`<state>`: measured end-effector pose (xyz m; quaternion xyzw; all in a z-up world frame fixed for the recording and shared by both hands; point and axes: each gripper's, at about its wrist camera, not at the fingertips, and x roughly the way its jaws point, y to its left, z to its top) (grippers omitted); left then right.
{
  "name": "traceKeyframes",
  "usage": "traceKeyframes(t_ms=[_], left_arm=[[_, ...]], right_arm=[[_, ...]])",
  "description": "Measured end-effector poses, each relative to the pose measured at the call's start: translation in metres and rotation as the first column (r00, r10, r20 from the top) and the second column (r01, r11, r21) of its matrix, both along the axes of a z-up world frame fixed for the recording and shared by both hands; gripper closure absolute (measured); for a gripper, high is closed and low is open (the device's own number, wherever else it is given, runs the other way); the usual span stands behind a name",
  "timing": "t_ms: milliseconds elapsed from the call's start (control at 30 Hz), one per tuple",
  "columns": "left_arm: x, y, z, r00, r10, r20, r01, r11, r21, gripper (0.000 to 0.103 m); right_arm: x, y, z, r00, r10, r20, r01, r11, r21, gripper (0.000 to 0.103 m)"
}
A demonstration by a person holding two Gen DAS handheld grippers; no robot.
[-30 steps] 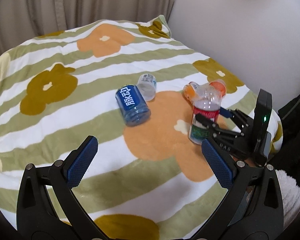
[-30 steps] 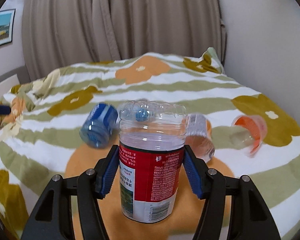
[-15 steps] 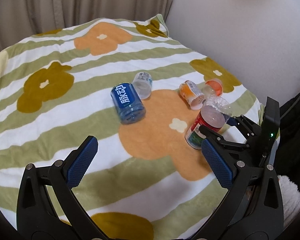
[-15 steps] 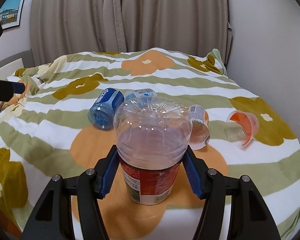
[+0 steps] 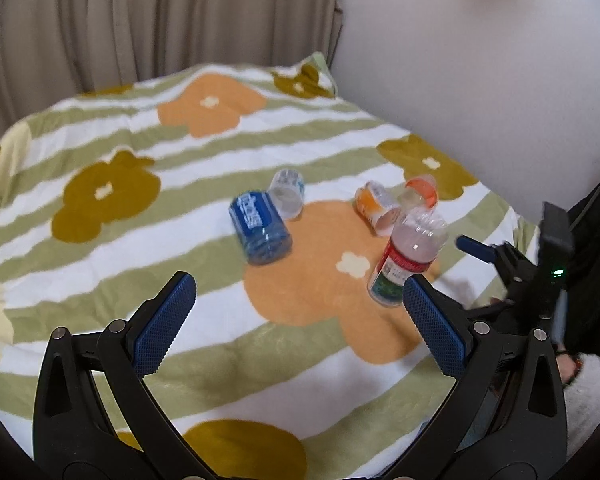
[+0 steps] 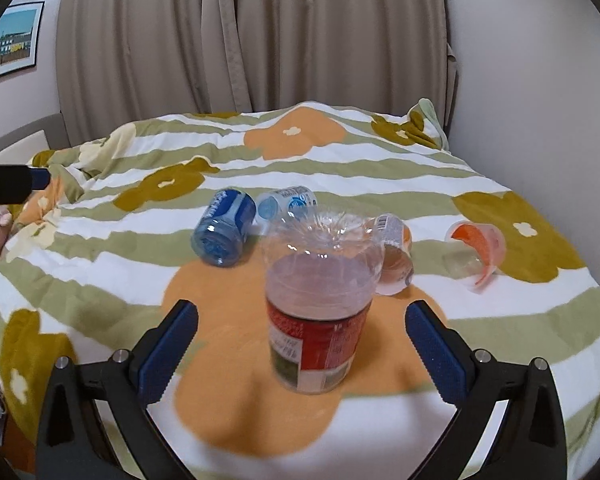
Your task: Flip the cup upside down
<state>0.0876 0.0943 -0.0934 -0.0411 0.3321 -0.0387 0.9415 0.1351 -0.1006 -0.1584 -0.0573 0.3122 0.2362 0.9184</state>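
A clear plastic cup with a red label (image 6: pixel 320 308) stands upside down on the orange flower of the blanket, tilted slightly; it also shows in the left wrist view (image 5: pixel 406 256). My right gripper (image 6: pixel 302 352) is open, its blue pads on either side of the cup and apart from it. My left gripper (image 5: pixel 296 328) is open and empty, above the blanket's near part. The right gripper's body shows at the right of the left wrist view (image 5: pixel 532 276).
Other cups lie on their sides on the flowered blanket (image 6: pixel 400 184): a blue one (image 6: pixel 224 232), a clear one with a blue label (image 6: pixel 286 206), an orange-labelled one (image 6: pixel 394 256) and an orange-tinted one (image 6: pixel 478 250). Curtains and a wall stand behind the bed.
My right gripper has opened and let go of the red-labelled cup, which now stands upside down on the blanket. The gripper has drawn back a little.
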Motion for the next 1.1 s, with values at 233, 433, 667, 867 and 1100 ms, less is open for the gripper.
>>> traceKeyframes(t_ms=[233, 433, 667, 867, 1100], left_arm=[[-0.037, -0.018, 0.061, 0.964, 0.027, 0.265, -0.042, 0.998, 0.051, 0.000], [-0.071, -0.044, 0.101, 0.904, 0.029, 0.427, -0.062, 0.996, 0.062, 0.000], [-0.094, -0.069, 0.101, 0.890, 0.009, 0.456, -0.049, 0.996, 0.076, 0.000], [-0.099, -0.074, 0.100, 0.887, -0.004, 0.461, -0.042, 0.995, 0.089, 0.000], [-0.101, -0.072, 0.098, 0.894, -0.001, 0.449, -0.038, 0.996, 0.079, 0.000]], right_arm=[[-0.066, -0.013, 0.118, 0.963, -0.172, 0.206, 0.178, 0.984, -0.008, 0.000], [-0.110, -0.026, 0.171, 0.894, -0.288, 0.344, 0.310, 0.951, -0.008, 0.000], [-0.130, -0.048, 0.173, 0.859, -0.390, 0.332, 0.409, 0.913, 0.015, 0.000], [-0.141, -0.063, 0.172, 0.854, -0.423, 0.304, 0.430, 0.902, 0.047, 0.000], [-0.148, -0.069, 0.177, 0.847, -0.437, 0.301, 0.440, 0.896, 0.062, 0.000]])
